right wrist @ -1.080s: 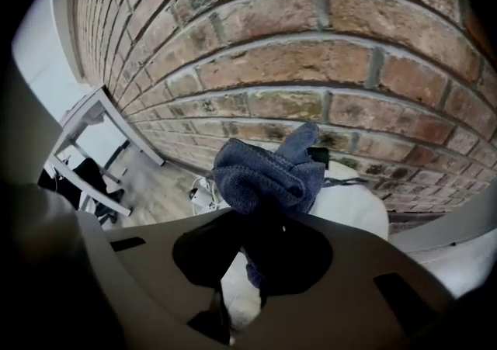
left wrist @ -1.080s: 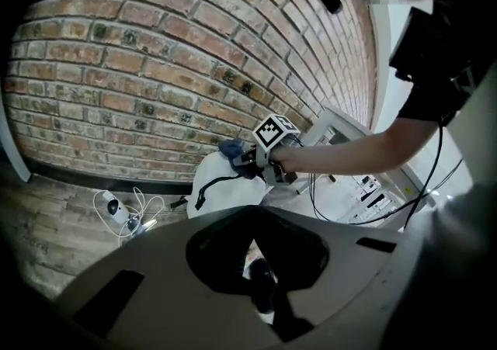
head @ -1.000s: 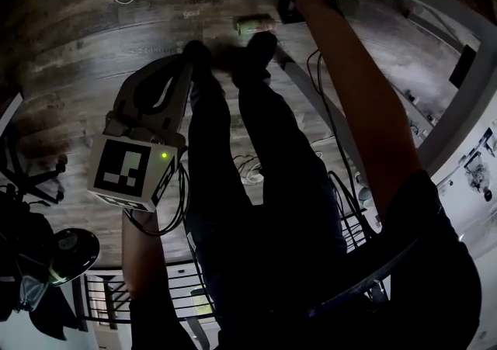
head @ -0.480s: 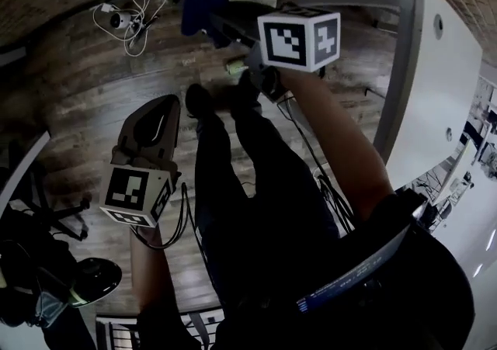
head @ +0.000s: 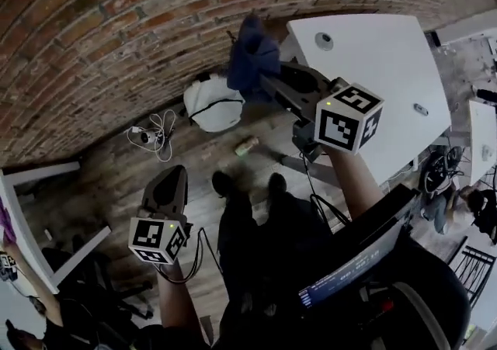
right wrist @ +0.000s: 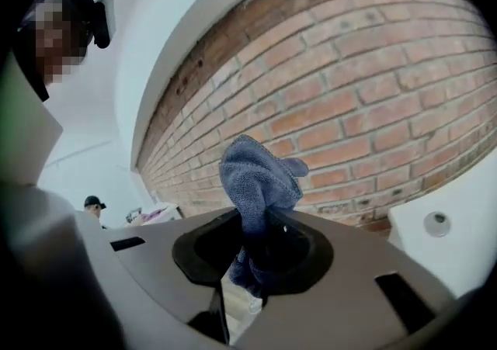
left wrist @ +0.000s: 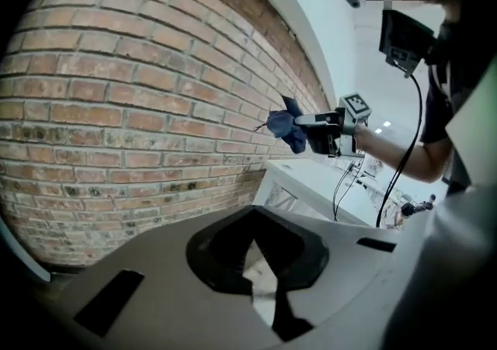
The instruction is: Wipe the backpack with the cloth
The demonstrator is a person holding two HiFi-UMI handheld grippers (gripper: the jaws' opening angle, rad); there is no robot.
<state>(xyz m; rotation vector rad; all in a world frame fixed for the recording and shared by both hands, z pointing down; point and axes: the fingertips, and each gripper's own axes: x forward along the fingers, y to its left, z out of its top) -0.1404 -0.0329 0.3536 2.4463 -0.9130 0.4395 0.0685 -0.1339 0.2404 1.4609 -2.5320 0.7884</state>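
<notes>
The white backpack (head: 213, 104) lies on the wooden floor at the foot of the brick wall (head: 116, 22). Close by it, held up in the air and not touching it, is the blue cloth (right wrist: 256, 185), bunched and pinched in the right gripper's (head: 268, 81) jaws. The left gripper (head: 171, 181) hangs well apart from the backpack, by the person's feet, jaws together on nothing. A white table (head: 380, 69) stands just beyond the backpack on the cloth's side, and a tangle of cable (head: 153, 133) lies on its other side.
</notes>
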